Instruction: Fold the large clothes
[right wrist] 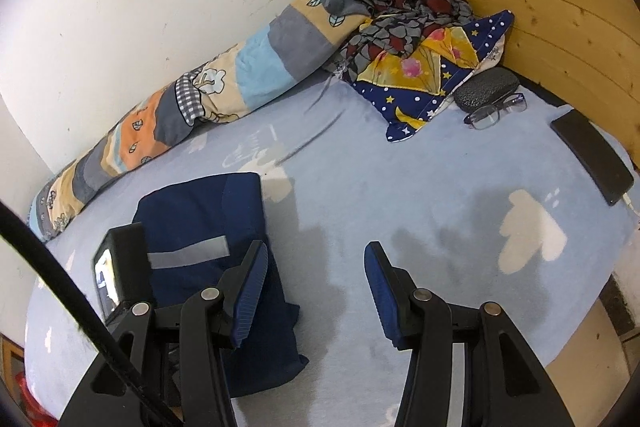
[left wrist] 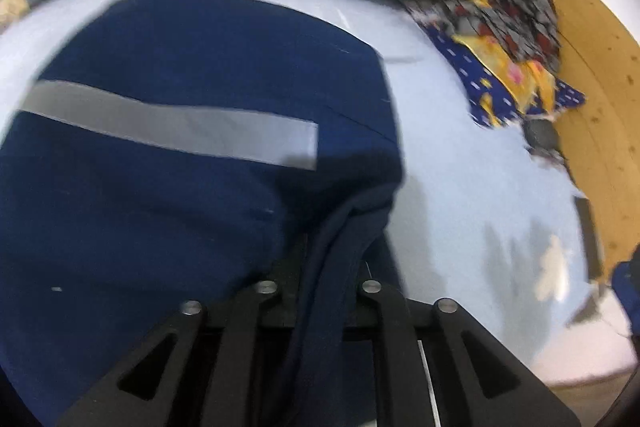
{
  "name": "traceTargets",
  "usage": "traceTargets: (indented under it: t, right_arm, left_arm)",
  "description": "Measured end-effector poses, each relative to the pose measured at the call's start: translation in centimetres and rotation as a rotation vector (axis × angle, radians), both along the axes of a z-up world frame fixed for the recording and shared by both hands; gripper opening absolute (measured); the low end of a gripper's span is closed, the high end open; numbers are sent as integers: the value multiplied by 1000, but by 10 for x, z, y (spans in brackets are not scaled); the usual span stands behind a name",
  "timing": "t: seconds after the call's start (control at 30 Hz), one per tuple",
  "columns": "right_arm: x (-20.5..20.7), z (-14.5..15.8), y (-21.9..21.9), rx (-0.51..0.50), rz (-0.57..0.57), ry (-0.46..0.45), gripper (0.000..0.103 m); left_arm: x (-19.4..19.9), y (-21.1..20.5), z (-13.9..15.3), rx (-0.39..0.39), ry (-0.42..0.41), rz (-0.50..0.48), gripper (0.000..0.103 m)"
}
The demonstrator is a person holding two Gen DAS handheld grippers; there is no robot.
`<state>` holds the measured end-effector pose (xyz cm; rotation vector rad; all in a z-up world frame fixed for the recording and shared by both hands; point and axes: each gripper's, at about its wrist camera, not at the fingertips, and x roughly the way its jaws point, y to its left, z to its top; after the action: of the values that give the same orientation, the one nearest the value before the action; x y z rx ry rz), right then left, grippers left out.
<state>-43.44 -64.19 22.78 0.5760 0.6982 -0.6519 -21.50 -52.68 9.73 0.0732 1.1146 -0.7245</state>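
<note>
The navy garment (right wrist: 204,227) with a grey reflective stripe (right wrist: 188,251) is lying folded into a thick block on the light blue bed sheet (right wrist: 400,195), well apart from the star-patterned pillow (right wrist: 420,83) near the headboard.

The left tool (left wrist: 340,227) is gripping a bunched edge of the garment between its closed jaws; its fingertips are hiding under the cloth. The right tool (right wrist: 316,291) is hovering with its jaws wide apart, holding nothing, just beside the garment's near right edge.

The cloth is looking soft and fairly heavy, like work clothing, so it will probably be sagging and sliding when lifted. I think taking a seam or a doubled corner is safest, because a single layer may be slipping out.
</note>
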Motion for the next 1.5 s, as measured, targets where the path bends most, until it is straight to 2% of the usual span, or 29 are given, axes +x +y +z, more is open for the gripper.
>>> traceTargets:
  t: [0.07,0.1,0.17,0.2,0.33,0.43,0.53,0.6,0.73,0.83,0.87,1.0,1.03,1.07,1.13,1.2,1.33,1.43,1.5]
  right_arm:
    - [0,0,-1,-2,-7,-2,54]
    - [0,0,-1,-2,-8,-2,54]
    - [2,0,-2,-1,-9,0,54]
    - [3,0,-2,-1,-8,0,54]
    - [2,2,-1,-10,-5,-6,54]
    - [1,2,1,-16,15,-14,54]
    - [6,-1,6,3,61,-14,54]
    - [15,-5,17,8,131,-8,50]
    - [39,-19,57,18,303,9,47]
    - [58,-28,94,117,500,-12,47]
    - [65,-34,106,187,568,-25,47]
    - [83,-59,132,361,681,-28,47]
    - [85,-64,134,359,678,-4,44]
    - [86,-72,131,305,631,81,43]
    - [78,-81,118,164,491,234,43]
    - [66,-83,101,73,372,320,39]
    - [47,-72,78,10,235,302,40]
    - [51,-56,89,-20,276,203,40]
    - [59,-54,104,-57,339,197,40]
  left_arm:
    - [3,-2,-6,0,40,-28,18]
    - [2,-5,-6,9,38,-61,24]
    - [-9,-10,-1,-5,43,-180,70]
    - [-17,-9,4,-19,56,-234,75]
    - [-49,18,32,-76,-17,-319,76]
    - [-57,58,53,-84,-81,-325,76]
    - [-44,104,65,-36,-168,-265,76]
    - [-29,140,69,7,-220,-207,76]
    - [-12,181,57,89,-280,-177,76]
    - [-11,201,51,72,-287,-166,76]
    - [-11,207,52,62,-301,-158,76]
    - [-14,209,52,55,-327,-158,76]
    - [-14,209,52,53,-333,-161,76]
    - [-15,211,53,50,-338,-163,76]
    - [-15,212,53,46,-349,-168,76]
    - [-17,213,54,39,-359,-168,76]
    - [-16,209,55,33,-371,-177,76]
    - [-12,201,47,66,-351,-186,77]
    - [-8,198,37,95,-322,-190,77]
